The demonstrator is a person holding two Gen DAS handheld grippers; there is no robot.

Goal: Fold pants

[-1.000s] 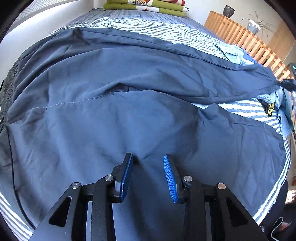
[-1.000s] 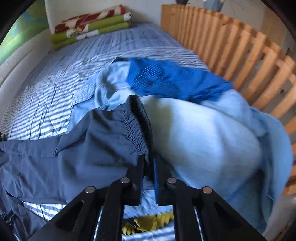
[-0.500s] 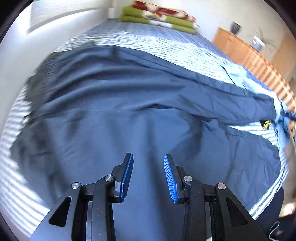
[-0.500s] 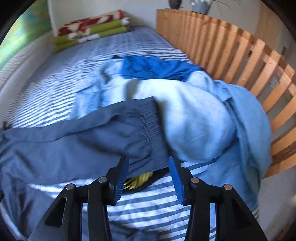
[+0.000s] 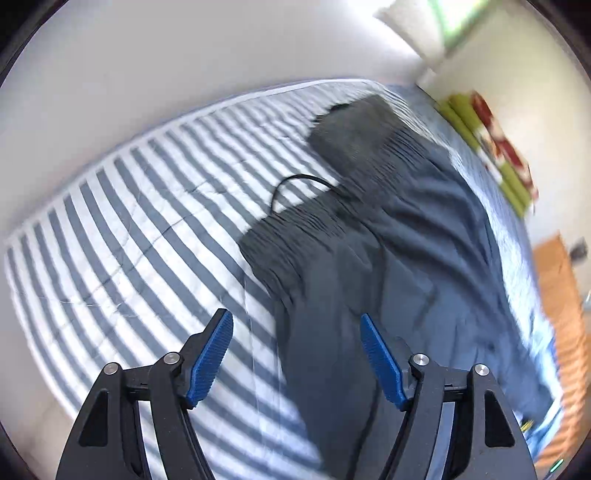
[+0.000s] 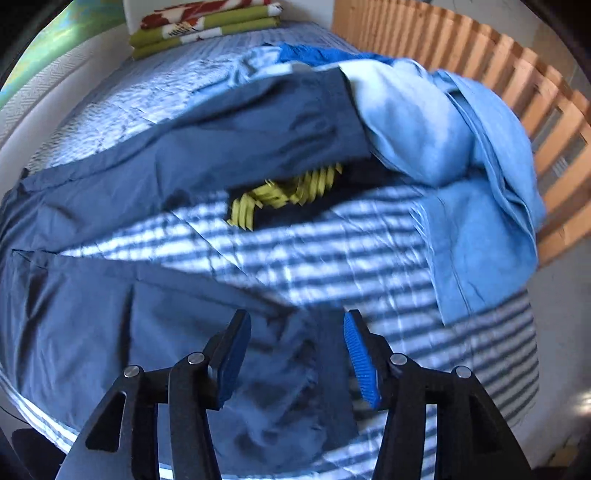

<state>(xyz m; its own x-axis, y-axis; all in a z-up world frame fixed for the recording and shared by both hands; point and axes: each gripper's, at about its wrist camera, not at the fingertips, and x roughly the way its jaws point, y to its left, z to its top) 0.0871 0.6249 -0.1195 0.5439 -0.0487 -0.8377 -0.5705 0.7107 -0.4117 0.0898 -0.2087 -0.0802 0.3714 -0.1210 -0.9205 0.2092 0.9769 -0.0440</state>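
While the dark blue pants lie spread across the striped bedsheet, nothing is gripped by either tool. Seen from the left wrist, the left gripper is held above the gathered elastic waistband; its jaws have just been opening and stand wide, with pant fabric and striped sheet seen below the gap but not pinched by the blue pads. A thin black drawstring is looped on the sheet just beside the waistband. Seen from the right wrist, the right gripper is poised over the nearer pant leg's end; its jaws have also just been opening, and the cloth below is not pressed by the pads. The farther leg is draped toward a heap of light blue garments beside a wooden slatted rail. A black and yellow item is partly covered between the legs. Folded green and red blankets are stacked at the far end.
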